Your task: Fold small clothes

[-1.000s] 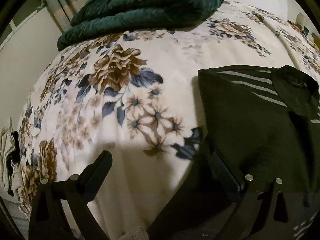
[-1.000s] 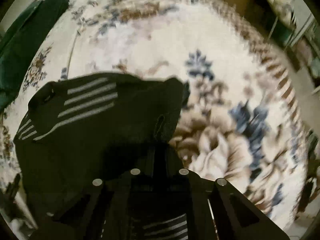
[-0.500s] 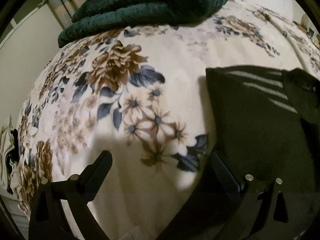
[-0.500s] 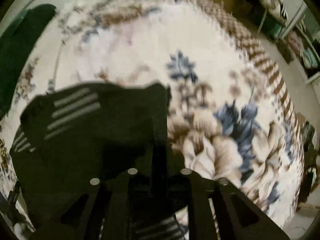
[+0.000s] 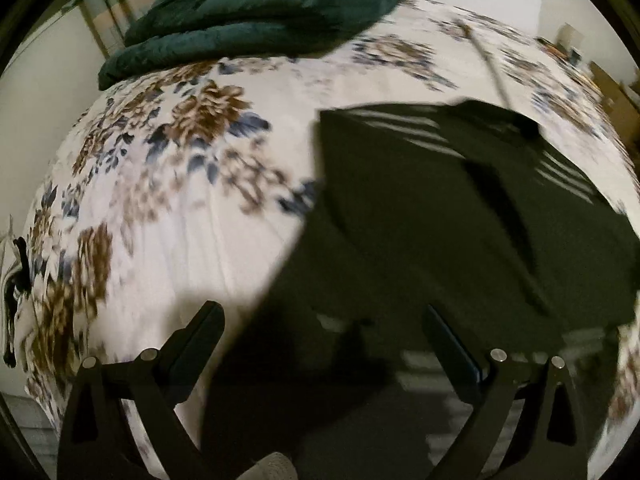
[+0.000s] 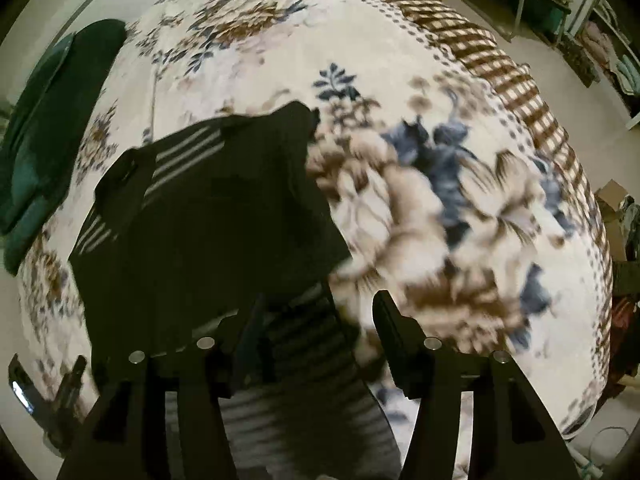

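Observation:
A small black garment with white stripes (image 5: 440,208) lies folded on the floral bedspread (image 5: 180,200). In the left wrist view it fills the right half. My left gripper (image 5: 320,320) is open above its near edge, holding nothing. In the right wrist view the garment (image 6: 208,220) lies at left centre, its striped near part between the fingers. My right gripper (image 6: 316,312) is open just above that near edge, with nothing held between the fingers.
A folded dark green blanket (image 5: 260,16) lies at the head of the bed, also in the right wrist view (image 6: 44,128). The bed's checked edge (image 6: 520,92) runs at the right, with floor and shelves (image 6: 580,20) beyond it.
My right gripper was shut on the garment's edge and has opened, letting it go. Both grippers have drawn back, so more of the garment shows. The left stayed open.

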The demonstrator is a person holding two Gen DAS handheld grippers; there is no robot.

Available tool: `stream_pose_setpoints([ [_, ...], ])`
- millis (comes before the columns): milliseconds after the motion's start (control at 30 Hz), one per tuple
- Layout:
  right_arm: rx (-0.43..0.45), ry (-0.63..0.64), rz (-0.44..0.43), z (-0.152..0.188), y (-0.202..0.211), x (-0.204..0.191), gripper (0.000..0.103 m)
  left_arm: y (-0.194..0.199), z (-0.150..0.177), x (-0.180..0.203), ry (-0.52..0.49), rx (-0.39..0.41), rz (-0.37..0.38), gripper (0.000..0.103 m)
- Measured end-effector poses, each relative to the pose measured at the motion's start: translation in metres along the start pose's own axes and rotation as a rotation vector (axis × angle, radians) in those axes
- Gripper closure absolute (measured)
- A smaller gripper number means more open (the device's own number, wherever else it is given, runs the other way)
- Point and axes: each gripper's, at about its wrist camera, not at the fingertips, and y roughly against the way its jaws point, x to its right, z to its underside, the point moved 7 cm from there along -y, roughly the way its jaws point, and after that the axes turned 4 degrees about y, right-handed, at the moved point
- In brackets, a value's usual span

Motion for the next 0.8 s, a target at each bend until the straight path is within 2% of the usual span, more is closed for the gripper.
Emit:
stream_pose_setpoints([
  [233,-0.106,0.073,-0.091,0.033,0.009,0.054,0.042,0.049,0.115,0.080,-0.071,-0.106,0.016,0.002],
  [433,-0.203,0.184,-0.124,0.035,0.000,0.110,0.042,0.074,0.241,0.183,-0.104,-0.260,0.045,0.002],
  [567,-0.221,0.243,-0.135,0.021,-0.006,0.136,0.042,0.069,0.308,0.244,-0.163,-0.343,0.065,0.002],
  [667,-0.229,0.265,-0.173,0.006,-0.015,0.146,0.042,0.053,0.339,0.277,-0.207,-0.368,0.062,0.002],
  [800,-0.239,0.282,-0.262,-0.018,-0.032,0.139,0.042,0.027,0.344,0.295,-0.251,-0.328,-0.003,0.002],
])
